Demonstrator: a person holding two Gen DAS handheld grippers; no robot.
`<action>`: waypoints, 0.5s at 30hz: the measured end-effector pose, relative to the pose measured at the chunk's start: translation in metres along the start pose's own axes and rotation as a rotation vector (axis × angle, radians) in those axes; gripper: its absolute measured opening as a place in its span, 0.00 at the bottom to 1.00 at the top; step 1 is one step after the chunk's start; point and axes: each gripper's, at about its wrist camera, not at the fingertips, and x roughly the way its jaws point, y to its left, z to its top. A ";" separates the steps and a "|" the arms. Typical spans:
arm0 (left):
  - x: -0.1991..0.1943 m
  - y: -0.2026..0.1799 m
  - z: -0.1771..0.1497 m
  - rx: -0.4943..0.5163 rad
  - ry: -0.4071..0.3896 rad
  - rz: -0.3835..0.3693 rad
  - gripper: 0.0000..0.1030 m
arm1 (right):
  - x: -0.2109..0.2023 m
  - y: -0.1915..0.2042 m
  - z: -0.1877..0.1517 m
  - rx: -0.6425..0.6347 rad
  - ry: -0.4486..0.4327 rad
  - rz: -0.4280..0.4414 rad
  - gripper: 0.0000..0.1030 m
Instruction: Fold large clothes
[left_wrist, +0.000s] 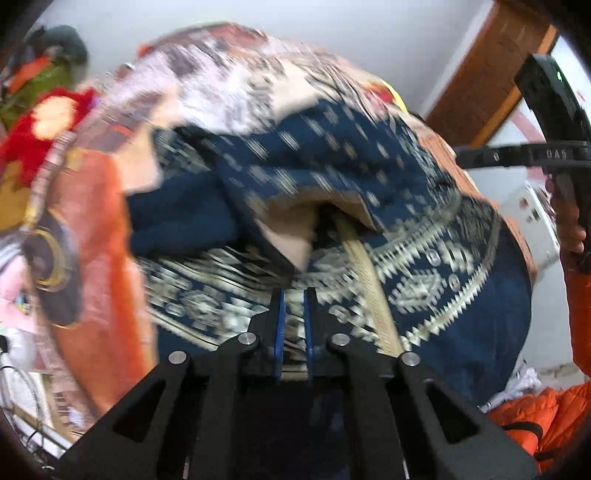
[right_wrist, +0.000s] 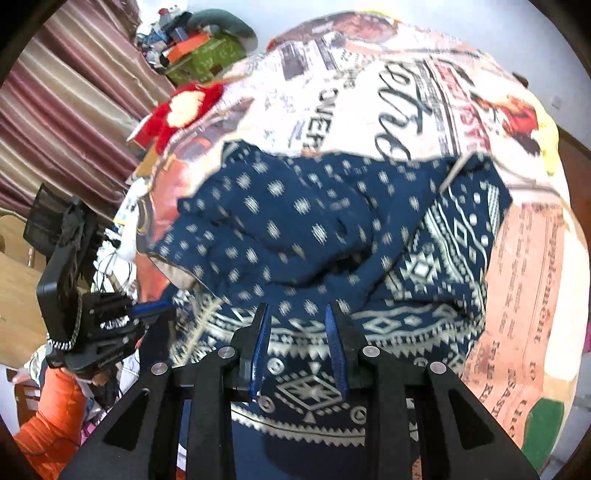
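A large navy garment with white dots and a white geometric border lies crumpled on a bed covered by a printed newspaper-style sheet. It also fills the left wrist view, blurred by motion. My left gripper is shut on the garment's patterned border, with cloth pinched between the blue pads. It also shows at the left of the right wrist view. My right gripper is open over the garment's border with cloth lying between the fingers; it also shows at the right edge of the left wrist view.
A red plush toy and a pile of boxes and bags sit at the far side of the bed. Striped curtains hang at the left. An orange jacket lies at lower right beside the bed.
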 end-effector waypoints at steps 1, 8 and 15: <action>-0.005 0.005 0.004 -0.009 -0.016 0.013 0.18 | -0.003 0.003 0.005 -0.002 -0.019 0.002 0.26; -0.016 0.055 0.072 -0.102 -0.136 0.128 0.45 | -0.012 0.012 0.039 0.038 -0.087 0.035 0.26; 0.068 0.067 0.126 -0.184 -0.015 -0.007 0.47 | 0.023 0.008 0.077 0.085 -0.057 0.016 0.26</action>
